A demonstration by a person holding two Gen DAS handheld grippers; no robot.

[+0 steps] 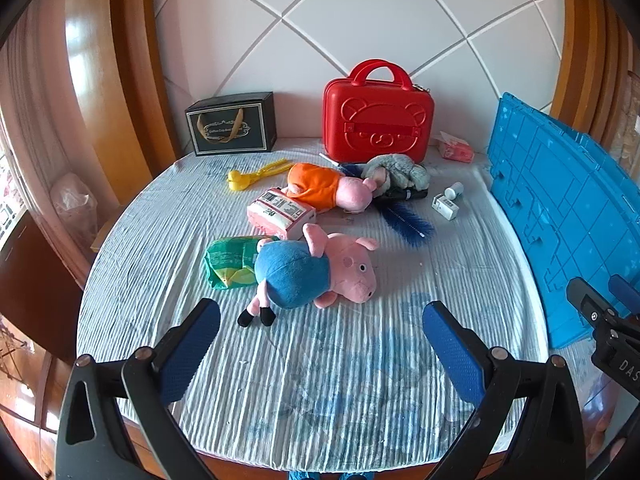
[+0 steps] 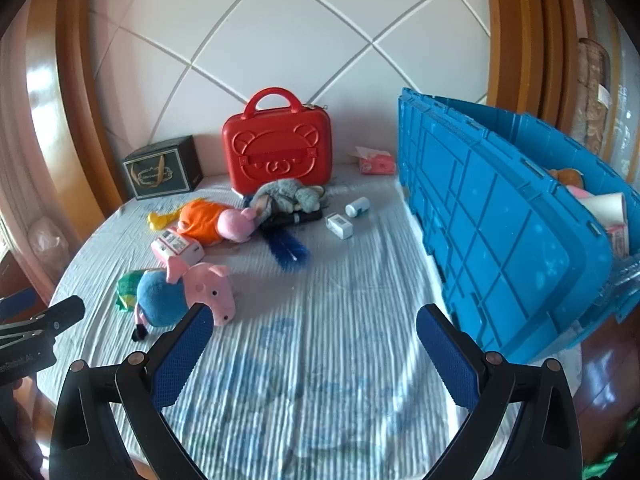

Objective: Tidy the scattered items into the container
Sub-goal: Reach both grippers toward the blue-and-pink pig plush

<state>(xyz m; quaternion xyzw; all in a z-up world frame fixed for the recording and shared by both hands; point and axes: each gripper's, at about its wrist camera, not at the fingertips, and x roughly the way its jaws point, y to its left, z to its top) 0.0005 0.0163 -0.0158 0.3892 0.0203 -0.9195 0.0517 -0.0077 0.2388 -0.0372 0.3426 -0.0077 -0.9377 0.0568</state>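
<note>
Our left gripper (image 1: 320,332) and right gripper (image 2: 314,330) both stand wide, holding nothing, above the striped sheet (image 1: 360,360). We see the blue crate (image 2: 500,220) at the right edge, ribbed, tilted, some items already inside. The scattered items lie mid-sheet: a blue-bodied pig plush (image 1: 316,270) nearest, touching a green packet (image 1: 228,264); an orange-bodied pig plush (image 1: 324,186) beyond, before the red case (image 1: 378,120).

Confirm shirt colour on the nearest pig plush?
Blue, clearest in the left wrist view.
</note>
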